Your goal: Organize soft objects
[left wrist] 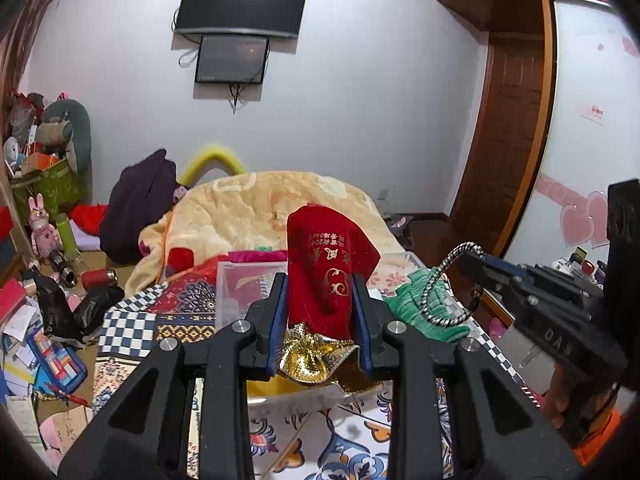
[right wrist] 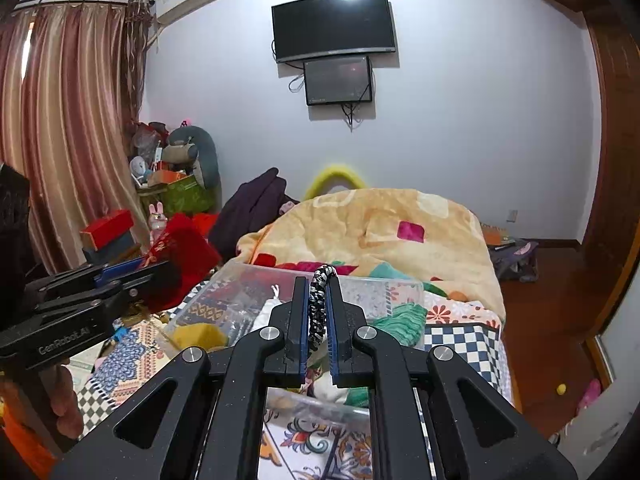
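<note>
Our left tool grips the red pouch, right tool the braided cord; we lower both gently into the clear box ahead.

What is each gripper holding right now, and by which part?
Left gripper clamps the red pouch near its gold-trimmed mouth. Right gripper pinches the braided cord along its loop.

Left tool: matt black plastic, gripping a red velvety cloth pouch showing a glittery gold mouth. Right tool: same matt plastic, pinching a woven black-and-white cord. Clear glossy plastic bin sitting on the bed's printed cloth cover; fleecy blanket lying along the bed's far edge.
</note>
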A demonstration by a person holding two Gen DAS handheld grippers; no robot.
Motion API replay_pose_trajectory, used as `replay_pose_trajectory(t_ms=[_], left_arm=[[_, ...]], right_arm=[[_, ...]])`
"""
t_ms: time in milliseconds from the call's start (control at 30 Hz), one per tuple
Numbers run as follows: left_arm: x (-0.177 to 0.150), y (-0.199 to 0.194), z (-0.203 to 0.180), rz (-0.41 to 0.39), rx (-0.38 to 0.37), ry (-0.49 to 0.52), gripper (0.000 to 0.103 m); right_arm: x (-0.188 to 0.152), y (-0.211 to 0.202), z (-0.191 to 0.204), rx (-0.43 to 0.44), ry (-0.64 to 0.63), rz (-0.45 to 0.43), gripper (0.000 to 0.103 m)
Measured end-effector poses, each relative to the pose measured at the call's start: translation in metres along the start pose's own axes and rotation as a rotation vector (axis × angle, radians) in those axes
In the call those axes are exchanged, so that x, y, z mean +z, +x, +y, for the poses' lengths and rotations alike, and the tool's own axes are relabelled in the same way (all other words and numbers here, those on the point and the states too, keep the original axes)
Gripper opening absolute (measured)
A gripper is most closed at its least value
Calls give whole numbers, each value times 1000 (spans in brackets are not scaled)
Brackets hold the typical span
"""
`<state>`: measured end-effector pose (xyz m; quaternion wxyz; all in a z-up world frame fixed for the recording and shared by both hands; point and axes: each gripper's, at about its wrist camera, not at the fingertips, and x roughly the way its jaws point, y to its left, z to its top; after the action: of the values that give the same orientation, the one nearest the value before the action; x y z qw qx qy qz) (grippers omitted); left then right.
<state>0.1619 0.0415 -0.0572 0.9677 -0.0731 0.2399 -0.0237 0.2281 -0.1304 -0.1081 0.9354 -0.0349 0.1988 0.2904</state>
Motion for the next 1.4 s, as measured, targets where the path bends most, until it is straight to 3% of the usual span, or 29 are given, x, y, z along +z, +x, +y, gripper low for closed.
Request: replay_pose_trajectory(t_ms=[500, 700, 767, 833, 1167, 1400], left_arm=[[-28, 64, -7, 149, 30, 32, 30], [-34, 68, -9, 164, 41, 40, 44], [-35, 67, -10, 162, 42, 42, 50], [-36, 66, -9, 160, 44, 39, 60], [-30, 29, -4, 104, 18, -3, 63], [-10, -21, -8, -20, -14, -1, 64]], right_arm=[[-33, 47, -14, -22, 47, 205, 7], [-39, 47, -18, -13, 56, 251, 13], [-40, 42, -19, -21, 55, 246, 27], [-40, 37, -19, -24, 63, 240, 48], [-28, 7, -17, -45, 41, 182, 50], [2, -37, -8, -28, 21, 33, 50]])
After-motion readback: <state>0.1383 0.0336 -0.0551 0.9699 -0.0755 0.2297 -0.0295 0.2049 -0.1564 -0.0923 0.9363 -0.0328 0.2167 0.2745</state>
